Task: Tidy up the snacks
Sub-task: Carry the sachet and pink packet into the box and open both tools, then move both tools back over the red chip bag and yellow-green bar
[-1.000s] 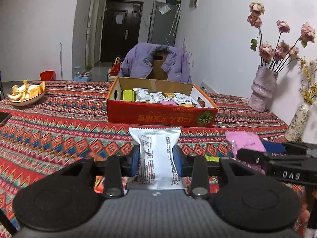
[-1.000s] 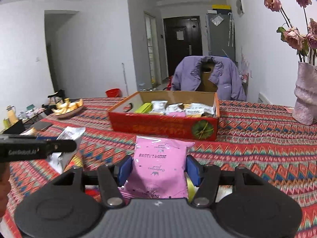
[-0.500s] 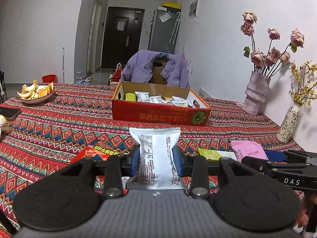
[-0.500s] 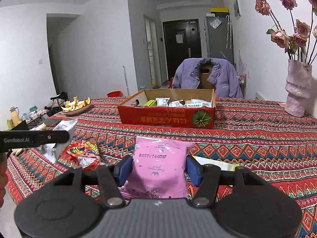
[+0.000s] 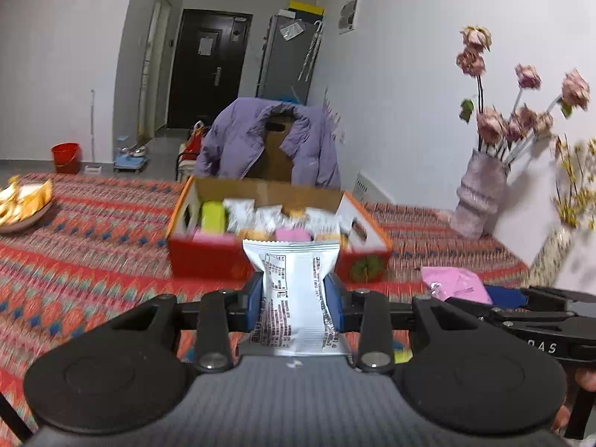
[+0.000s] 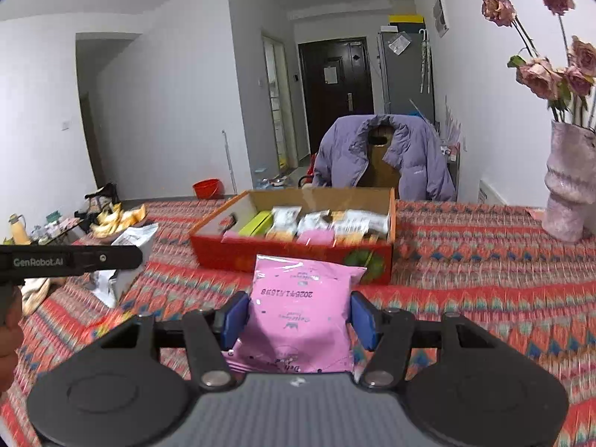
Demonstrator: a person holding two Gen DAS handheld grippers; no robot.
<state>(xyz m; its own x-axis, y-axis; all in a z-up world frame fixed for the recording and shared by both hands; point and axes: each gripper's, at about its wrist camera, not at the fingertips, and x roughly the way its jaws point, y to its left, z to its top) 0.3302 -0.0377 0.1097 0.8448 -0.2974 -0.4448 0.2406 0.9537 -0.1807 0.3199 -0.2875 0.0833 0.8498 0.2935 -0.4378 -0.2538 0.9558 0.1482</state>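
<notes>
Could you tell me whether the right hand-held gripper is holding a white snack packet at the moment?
No, the right hand-held gripper is clamped on a pink snack packet; the white packet sits in the left hand-held gripper.

White walls (image 6: 167,93) enclose the room. At twelve o'clock a dark door (image 6: 337,85) closes a short hallway, a grey refrigerator (image 6: 404,78) just right of it. A purple jacket (image 6: 387,156) drapes a chair behind the counter (image 6: 484,260), which wears a red zigzag cloth. A red bucket (image 5: 66,156) stands on the grey floor (image 5: 160,152) at ten o'clock.
</notes>
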